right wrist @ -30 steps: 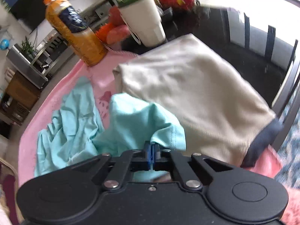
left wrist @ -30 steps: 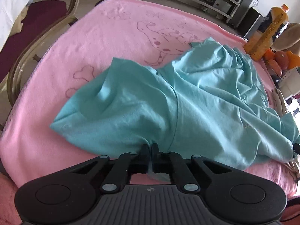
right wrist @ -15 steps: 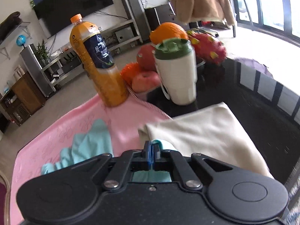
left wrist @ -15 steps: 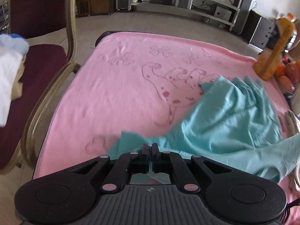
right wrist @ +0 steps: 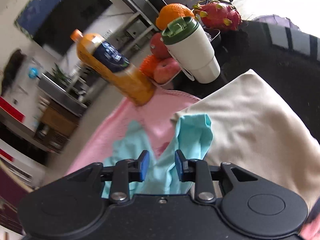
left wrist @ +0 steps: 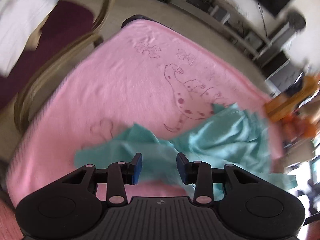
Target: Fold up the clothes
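Observation:
A teal shirt (left wrist: 216,138) lies crumpled on the pink blanket (left wrist: 128,88) at the near right. My left gripper (left wrist: 159,167) is open just above the shirt's near edge and holds nothing. In the right wrist view the shirt (right wrist: 192,138) drapes partly over a folded beige garment (right wrist: 250,128). My right gripper (right wrist: 161,165) is open, with teal cloth lying loose between and below the jaws. Both views are motion-blurred.
An orange juice bottle (right wrist: 114,70), a white tumbler with a green lid (right wrist: 192,48), apples, oranges and a dragon fruit (right wrist: 220,16) stand at the blanket's far right. A wooden chair (left wrist: 50,56) with white cloth stands to the left.
Both grippers were shut on the teal shirt and lifting it; now both have opened and let go. The shirt has dropped back onto the blanket and the beige garment.

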Demonstrator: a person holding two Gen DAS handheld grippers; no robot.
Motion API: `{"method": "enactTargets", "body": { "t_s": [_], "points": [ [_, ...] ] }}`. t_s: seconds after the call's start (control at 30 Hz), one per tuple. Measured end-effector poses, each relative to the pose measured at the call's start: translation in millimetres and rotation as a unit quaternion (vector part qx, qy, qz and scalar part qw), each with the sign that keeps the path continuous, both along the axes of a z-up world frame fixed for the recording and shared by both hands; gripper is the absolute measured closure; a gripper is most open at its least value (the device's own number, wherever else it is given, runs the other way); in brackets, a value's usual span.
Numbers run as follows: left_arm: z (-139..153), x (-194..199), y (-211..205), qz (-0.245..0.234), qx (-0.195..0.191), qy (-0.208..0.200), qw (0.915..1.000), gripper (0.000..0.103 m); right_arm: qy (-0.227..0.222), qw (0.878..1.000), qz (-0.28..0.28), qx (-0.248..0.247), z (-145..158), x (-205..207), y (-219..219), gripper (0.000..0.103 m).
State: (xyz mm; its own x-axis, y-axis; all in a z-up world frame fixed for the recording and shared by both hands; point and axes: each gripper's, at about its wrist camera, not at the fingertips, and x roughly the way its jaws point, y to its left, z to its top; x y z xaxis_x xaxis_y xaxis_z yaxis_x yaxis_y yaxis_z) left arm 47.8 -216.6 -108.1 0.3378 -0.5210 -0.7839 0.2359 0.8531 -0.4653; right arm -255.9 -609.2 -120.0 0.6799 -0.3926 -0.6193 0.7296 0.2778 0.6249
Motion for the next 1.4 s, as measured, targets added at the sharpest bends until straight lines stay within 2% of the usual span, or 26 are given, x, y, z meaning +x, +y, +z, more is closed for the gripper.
{"method": "enactTargets", "body": {
  "t_s": [0.07, 0.27, 0.37, 0.5, 0.67, 0.77, 0.83, 1.03, 1.13, 1.17, 1.23, 1.3, 1.33, 1.37, 1.4],
  "points": [
    [-3.7, -9.3, 2.6, 0.006, -0.034, 0.032, 0.9989, 0.066, -0.006, 1.000, 0.002, 0.007, -2.3, -5.6, 7.1, 0.075],
    [-25.5, -10.4, -17.6, 0.027, -0.080, 0.077, 0.9935, 0.068, -0.010, 0.998, 0.027, 0.051, -20.5, -3.1, 9.9, 0.075],
    [-26.8, -7.4, -20.1, 0.044, -0.094, 0.075, 0.9918, 0.069, 0.004, 0.998, 0.032, 0.051, -24.8, 1.5, 10.5, 0.075],
    [-25.1, -3.1, -21.7, 0.058, -0.101, 0.072, 0.9905, 0.079, 0.001, 0.997, 0.042, 0.067, -31.2, 6.2, 8.3, 0.074],
    [-31.3, 0.5, -26.5, 0.052, -0.086, 0.076, 0.9920, 0.079, 0.003, 0.997, 0.043, 0.070, -33.0, 7.1, 7.7, 0.070],
    [-36.6, 1.7, -27.1, 0.055, -0.091, 0.082, 0.9910, 0.081, 0.003, 0.996, 0.040, 0.074, -34.5, 4.8, 6.2, 0.070],
    [-37.5, 1.9, -27.1, 0.054, -0.095, 0.079, 0.9908, 0.102, 0.002, 0.996, 0.038, 0.078, -36.0, 3.1, 5.0, 0.070],
    [-9.2, -11.2, -26.7, 0.027, -0.091, 0.026, 0.9951, 0.102, -0.021, 0.993, 0.037, 0.113, -44.5, -5.8, -0.8, 0.064],
    [-2.4, -11.3, -20.7, 0.029, -0.098, 0.025, 0.9944, 0.102, -0.010, 0.995, 0.003, 0.097, -41.8, -11.7, -0.1, 0.070],
    [-0.8, -10.0, -18.2, 0.032, -0.101, 0.025, 0.9940, 0.102, -0.004, 0.996, -0.010, 0.089, -40.3, -13.8, 0.3, 0.077],
    [-0.3, -5.2, -17.1, 0.038, -0.095, 0.023, 0.9945, 0.102, 0.003, 0.997, -0.023, 0.080, -39.6, -14.6, -2.4, 0.077],
    [-1.8, 0.0, -18.4, 0.040, -0.085, 0.022, 0.9953, 0.102, 0.012, 0.996, -0.014, 0.084, -43.0, -7.3, -9.0, 0.077],
    [-3.8, 2.9, -20.6, 0.038, -0.079, 0.023, 0.9959, 0.102, 0.022, 0.996, -0.001, 0.086, -45.5, -0.3, -13.0, 0.073],
    [-5.8, 5.8, -22.7, 0.035, -0.072, 0.024, 0.9965, 0.102, 0.031, 0.996, 0.017, 0.085, -47.4, 7.8, -16.8, 0.065],
    [-7.9, 8.4, -24.0, 0.034, -0.066, 0.026, 0.9969, 0.102, 0.045, 0.995, 0.032, 0.080, -48.0, 16.4, -19.3, 0.065]
  ]
}}
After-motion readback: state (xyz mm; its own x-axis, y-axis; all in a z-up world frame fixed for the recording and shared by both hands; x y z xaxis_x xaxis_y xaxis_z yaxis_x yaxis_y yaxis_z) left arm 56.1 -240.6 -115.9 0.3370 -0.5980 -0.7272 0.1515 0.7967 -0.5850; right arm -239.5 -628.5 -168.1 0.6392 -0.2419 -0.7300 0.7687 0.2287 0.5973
